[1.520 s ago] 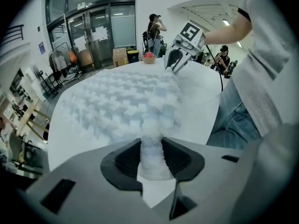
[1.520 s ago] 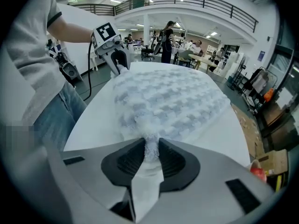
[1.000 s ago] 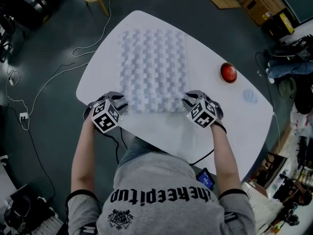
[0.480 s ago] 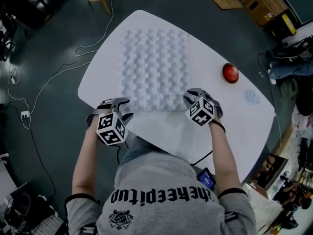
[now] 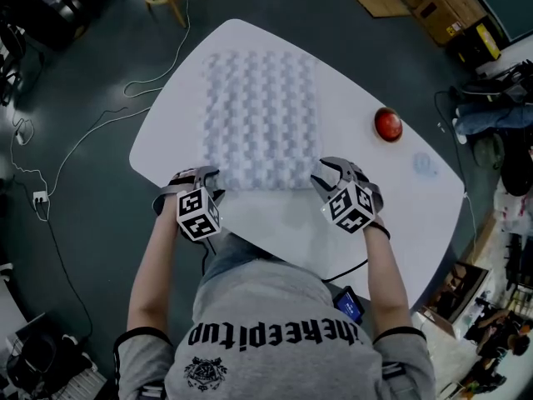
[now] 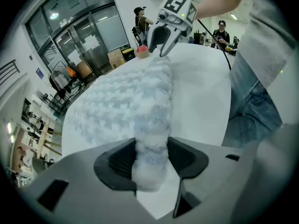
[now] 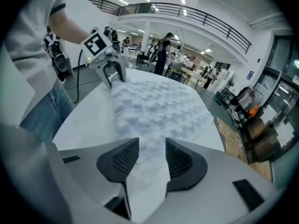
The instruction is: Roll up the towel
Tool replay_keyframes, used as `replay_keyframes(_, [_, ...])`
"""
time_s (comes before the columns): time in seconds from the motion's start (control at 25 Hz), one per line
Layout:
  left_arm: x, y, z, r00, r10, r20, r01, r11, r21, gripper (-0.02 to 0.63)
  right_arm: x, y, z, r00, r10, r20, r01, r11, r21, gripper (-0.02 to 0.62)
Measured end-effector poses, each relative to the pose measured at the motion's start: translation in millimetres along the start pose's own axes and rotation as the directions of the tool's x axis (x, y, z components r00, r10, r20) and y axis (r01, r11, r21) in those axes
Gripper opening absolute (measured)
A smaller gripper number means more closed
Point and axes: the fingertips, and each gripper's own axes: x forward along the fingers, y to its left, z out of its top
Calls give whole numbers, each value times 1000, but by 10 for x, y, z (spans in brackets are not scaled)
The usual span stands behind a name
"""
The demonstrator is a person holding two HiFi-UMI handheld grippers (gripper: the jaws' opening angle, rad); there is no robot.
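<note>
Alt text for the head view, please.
Overhead: a person holds a left gripper and right gripper at the near corners of a towel spread on a white table; their jaws have just been opening round its edge. A red ball lies nearby.

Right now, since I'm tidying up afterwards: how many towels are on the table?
1. The towel lies spread across the middle of the table, its near edge rolled up slightly. Nothing suggests another hidden.
</note>
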Motion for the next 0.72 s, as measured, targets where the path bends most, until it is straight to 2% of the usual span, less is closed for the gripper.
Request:
replay_keyframes(0.08, [13, 7, -22, 1000, 5, -3, -5, 1000, 3, 216, 18, 213, -7, 999, 39, -6, -40, 997, -74, 184])
replay_keyframes(0.2, [31, 35, -9, 1000, 11, -7, -11, 1000, 9, 213, 158, 405, -112, 997, 56, -58, -65, 983, -171, 206])
replay_keyframes(0.36, [40, 29, 1, 1000, 13, -10, -13, 1000, 2, 195, 380, 410, -261, 991, -10, -134, -23, 970, -243, 206])
replay_keyframes(0.4, [39, 29, 2, 1000, 12, -11, -12, 1000, 1, 185, 405, 376, -274, 989, -33, -142, -4, 969, -248, 195])
replay_keyframes(0.44, [33, 33, 2, 1000, 12, -12, -12, 1000, 1, 159, 415, 344, -273, 988, -48, -146, 11, 969, -247, 134])
replay_keyframes(0.52, [12, 41, -7, 1000, 10, -12, -10, 1000, -4, 106, 405, 317, -245, 988, -50, -144, 15, 971, -237, 81])
replay_keyframes(0.72, [-52, -56, -58, 1000, -15, -14, 15, 1000, -4, 72, 327, 441, -216, 990, -5, -144, -27, 974, -225, 69])
